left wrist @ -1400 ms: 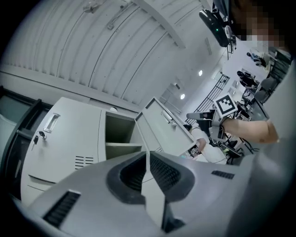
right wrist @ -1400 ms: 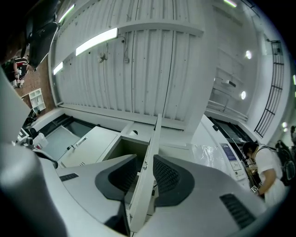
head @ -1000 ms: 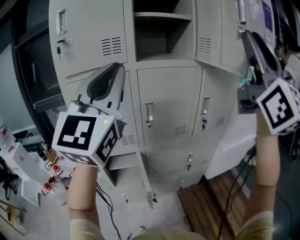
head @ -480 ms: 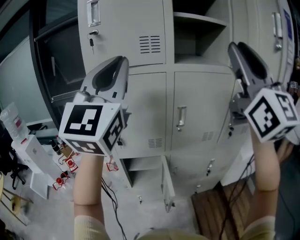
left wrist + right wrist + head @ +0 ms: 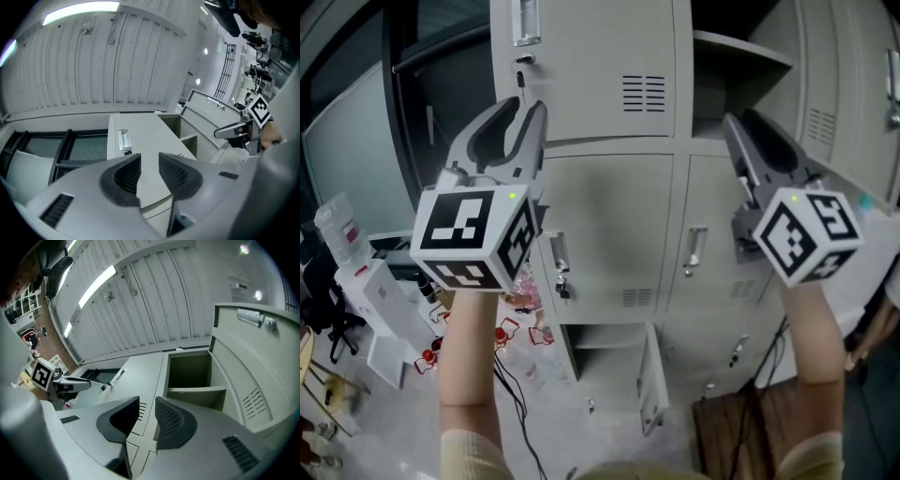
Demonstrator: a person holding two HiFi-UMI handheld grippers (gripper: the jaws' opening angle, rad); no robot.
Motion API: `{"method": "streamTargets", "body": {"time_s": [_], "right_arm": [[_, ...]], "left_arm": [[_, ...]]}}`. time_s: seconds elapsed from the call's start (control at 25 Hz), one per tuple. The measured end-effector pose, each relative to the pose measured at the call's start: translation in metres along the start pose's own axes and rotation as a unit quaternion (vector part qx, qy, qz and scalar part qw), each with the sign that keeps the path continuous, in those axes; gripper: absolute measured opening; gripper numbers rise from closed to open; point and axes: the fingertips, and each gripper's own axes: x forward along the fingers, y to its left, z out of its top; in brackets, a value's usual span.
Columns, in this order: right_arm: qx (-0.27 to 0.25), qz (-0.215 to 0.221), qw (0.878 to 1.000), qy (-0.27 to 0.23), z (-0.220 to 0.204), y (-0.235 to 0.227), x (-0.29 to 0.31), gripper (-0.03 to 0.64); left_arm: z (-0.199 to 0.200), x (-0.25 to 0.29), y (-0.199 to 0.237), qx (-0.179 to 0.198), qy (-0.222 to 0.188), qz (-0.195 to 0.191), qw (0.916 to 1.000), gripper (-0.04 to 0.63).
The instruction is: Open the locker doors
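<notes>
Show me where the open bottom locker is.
Head view, low at centre: the open bottom locker sits directly under the closed middle-left door, with its own door swung out on its right.

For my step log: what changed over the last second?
Both grippers swung left; the right gripper drew away from the open upper door. The left gripper has just been opening its jaws, nothing between them. Right jaws stay apart, empty; bottom door stays open.
</notes>
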Motion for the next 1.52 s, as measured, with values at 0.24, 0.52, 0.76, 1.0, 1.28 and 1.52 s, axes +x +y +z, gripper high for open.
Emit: {"method": "streamTargets", "body": {"time_s": [0.24,0.52,0.76,1.0,1.28,1.52], "right_arm": [[0.038,0.0,0.999,0.006,-0.03,0.003,0.017,0.103],[0.035,0.008,0.999,0.006,-0.039,0.009,0.025,0.103],[0.021,0.012,1.0,0.015,-0.049,0.012,0.031,0.103],[0.011,0.009,1.0,0.027,-0.06,0.009,0.031,0.103],[0.003,-0.004,0.999,0.035,-0.065,0.0,0.027,0.103],[-0.001,-0.009,0.999,0.039,-0.066,-0.004,0.02,0.103]], "left_arm": [[0.008,0.011,0.018,0.035,-0.006,0.012,0.9993,0.143],[0.017,0.024,0.031,0.089,-0.012,0.03,0.9955,0.178],[0.013,0.045,0.043,0.165,0.007,0.044,0.9853,0.183],[-0.001,0.07,0.055,0.182,0.038,0.036,0.9819,0.184],[-0.009,0.086,0.059,0.198,0.062,0.025,0.978,0.184],[-0.015,0.093,0.06,0.176,0.081,0.011,0.9811,0.184]]}}
